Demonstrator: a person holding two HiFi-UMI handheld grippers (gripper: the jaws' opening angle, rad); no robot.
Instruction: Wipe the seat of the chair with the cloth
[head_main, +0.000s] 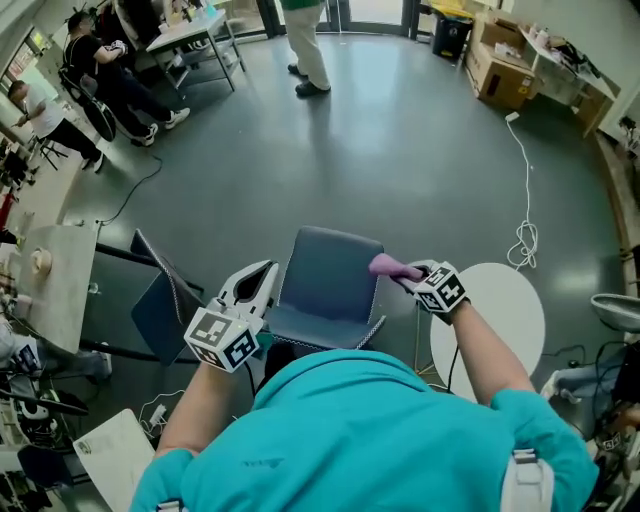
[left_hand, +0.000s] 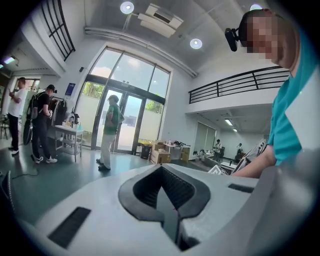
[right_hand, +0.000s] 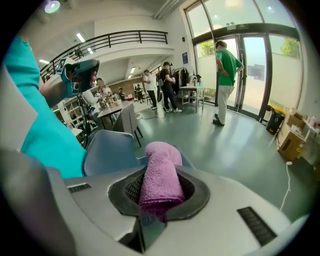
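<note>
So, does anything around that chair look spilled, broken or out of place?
Nothing spilled or broken. The chair stands upright and the purple cloth sits pinched in the right tongs. Only a white cable trails loose across the floor, bunched beside the round table.

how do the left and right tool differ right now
The right tool is shut on a purple cloth; the left tool is shut on nothing. The right tool sits at the chair's right edge, the left tool at its left edge. Both point forward.
</note>
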